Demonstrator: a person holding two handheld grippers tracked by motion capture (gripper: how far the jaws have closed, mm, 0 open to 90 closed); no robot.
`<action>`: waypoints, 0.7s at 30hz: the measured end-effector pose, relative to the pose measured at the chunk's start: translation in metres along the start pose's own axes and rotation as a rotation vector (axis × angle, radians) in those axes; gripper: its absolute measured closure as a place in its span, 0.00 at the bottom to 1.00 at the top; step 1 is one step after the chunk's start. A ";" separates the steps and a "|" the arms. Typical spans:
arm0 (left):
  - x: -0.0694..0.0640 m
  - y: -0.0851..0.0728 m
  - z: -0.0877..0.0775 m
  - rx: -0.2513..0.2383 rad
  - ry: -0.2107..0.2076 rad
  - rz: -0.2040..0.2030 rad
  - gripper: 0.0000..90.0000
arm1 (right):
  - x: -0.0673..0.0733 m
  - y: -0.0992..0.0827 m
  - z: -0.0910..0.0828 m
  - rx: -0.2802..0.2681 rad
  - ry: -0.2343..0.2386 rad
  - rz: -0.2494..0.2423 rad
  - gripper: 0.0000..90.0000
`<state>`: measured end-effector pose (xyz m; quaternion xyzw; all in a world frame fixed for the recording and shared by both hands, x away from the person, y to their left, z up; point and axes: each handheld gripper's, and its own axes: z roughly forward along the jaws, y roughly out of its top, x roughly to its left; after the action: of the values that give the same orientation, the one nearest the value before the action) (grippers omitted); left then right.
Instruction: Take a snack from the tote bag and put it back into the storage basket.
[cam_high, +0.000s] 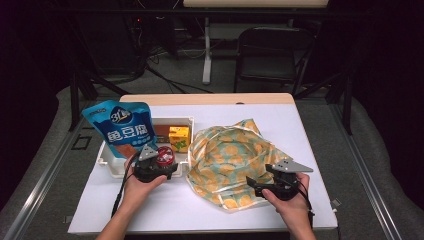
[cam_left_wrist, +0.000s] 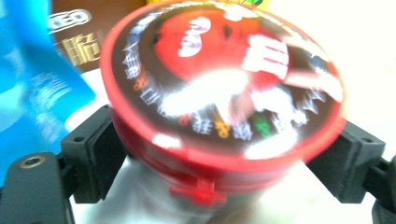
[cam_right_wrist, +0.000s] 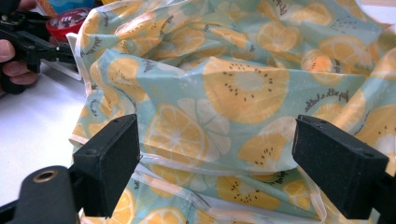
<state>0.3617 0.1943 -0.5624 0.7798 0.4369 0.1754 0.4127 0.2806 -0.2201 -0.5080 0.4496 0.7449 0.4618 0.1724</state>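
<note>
Left hand-held gripper (cam_left_wrist: 224, 154) pinched a round red candy tin (cam_left_wrist: 223, 100) at the white tray's (cam_high: 111, 165) near edge, on the counter's (cam_high: 165, 205) left. Right hand-held gripper (cam_right_wrist: 217, 154) stood spread before the citrus-print bag (cam_right_wrist: 243, 88).

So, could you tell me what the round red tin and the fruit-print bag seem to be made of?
The round red tin looks like glossy plastic: bright glare on its printed lid and a small moulded clasp at the front, though metal can't be ruled out. The fruit-print bag looks like thin, soft fabric or coated cloth: it crumples in loose folds, with pale stitched edging and a matte surface.
</note>
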 end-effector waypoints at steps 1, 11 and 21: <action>-0.001 -0.001 -0.004 -0.009 0.020 0.004 0.18 | 0.000 0.000 0.000 0.004 -0.004 -0.001 0.16; -0.010 -0.007 -0.048 -0.102 0.072 -0.016 0.31 | -0.002 -0.002 -0.002 0.010 -0.011 -0.002 0.16; -0.010 -0.013 -0.063 -0.140 0.085 -0.074 0.79 | 0.001 -0.003 0.003 0.023 -0.008 -0.012 0.16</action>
<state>0.3088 0.2211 -0.5344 0.7241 0.4691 0.2233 0.4536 0.2799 -0.2180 -0.5118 0.4490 0.7520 0.4505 0.1728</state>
